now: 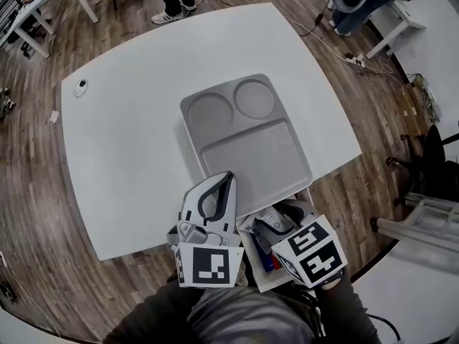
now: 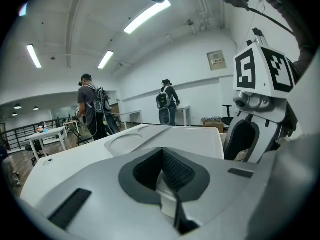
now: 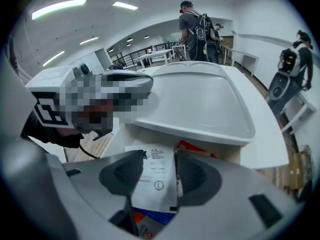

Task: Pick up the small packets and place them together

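A white printed packet (image 3: 157,176) lies between the jaws of my right gripper (image 3: 157,171), which stand open at its two sides without clearly pressing it. Under it show a red packet (image 3: 192,148) and a blue one (image 3: 150,216). In the head view the right gripper (image 1: 267,229) reaches into a white box (image 1: 259,282) of packets just off the table's near edge. My left gripper (image 1: 219,185) is shut and empty, its tips at the near rim of the grey tray (image 1: 251,149). The left gripper (image 2: 162,176) looks across that tray (image 2: 170,136).
The tray has two round wells and one large one, all bare. A small white object (image 1: 81,87) sits at the table's far left. People (image 3: 195,24) stand beyond the table, near other tables. A wooden floor surrounds the table, with cables at the far right.
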### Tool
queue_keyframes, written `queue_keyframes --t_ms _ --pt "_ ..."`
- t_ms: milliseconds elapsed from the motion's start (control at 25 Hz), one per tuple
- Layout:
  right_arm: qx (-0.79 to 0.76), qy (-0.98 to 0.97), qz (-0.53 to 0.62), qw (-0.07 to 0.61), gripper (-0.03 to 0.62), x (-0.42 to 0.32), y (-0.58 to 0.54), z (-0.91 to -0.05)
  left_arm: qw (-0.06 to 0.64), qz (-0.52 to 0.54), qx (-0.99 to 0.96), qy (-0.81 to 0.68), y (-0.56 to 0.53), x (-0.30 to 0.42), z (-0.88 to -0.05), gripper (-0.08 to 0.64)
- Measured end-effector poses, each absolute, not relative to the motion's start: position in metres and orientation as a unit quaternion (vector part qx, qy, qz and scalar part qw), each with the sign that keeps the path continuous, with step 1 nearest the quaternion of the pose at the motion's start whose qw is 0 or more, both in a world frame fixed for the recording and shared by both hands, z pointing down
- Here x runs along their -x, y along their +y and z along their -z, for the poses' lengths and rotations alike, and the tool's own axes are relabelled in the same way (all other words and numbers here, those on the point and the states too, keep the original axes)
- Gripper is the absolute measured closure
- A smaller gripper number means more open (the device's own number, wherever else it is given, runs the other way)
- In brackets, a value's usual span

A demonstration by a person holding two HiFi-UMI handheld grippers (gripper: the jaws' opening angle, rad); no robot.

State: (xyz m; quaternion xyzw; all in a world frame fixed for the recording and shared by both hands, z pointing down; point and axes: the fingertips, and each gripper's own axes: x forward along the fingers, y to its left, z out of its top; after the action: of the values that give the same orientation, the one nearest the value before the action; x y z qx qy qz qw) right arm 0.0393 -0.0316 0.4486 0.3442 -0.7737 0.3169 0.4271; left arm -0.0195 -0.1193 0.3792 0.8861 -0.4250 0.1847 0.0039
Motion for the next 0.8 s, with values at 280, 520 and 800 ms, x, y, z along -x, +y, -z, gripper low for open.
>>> queue_keyframes --t_ms 280,520,800 --pt "-0.341 -0.769 -0.271 0.469 0.584 -0.048 -0.04 -0.45 0.01 -0.18 -0.89 -0.42 -0.124 0.02 -0.378 0.56" --pt "-0.35 -0.788 -0.254 0.438 0.588 -0.044 -0.035 -0.426 0.013 -0.176 -0.891 -0.418 -0.124 0.023 -0.378 0.56" --pt "-0.357 -0.819 -0.225 0.389 0.588 -0.037 -0.023 -0.372 0.028 -0.15 -0.89 -0.429 -0.125 0.024 -0.361 0.56"
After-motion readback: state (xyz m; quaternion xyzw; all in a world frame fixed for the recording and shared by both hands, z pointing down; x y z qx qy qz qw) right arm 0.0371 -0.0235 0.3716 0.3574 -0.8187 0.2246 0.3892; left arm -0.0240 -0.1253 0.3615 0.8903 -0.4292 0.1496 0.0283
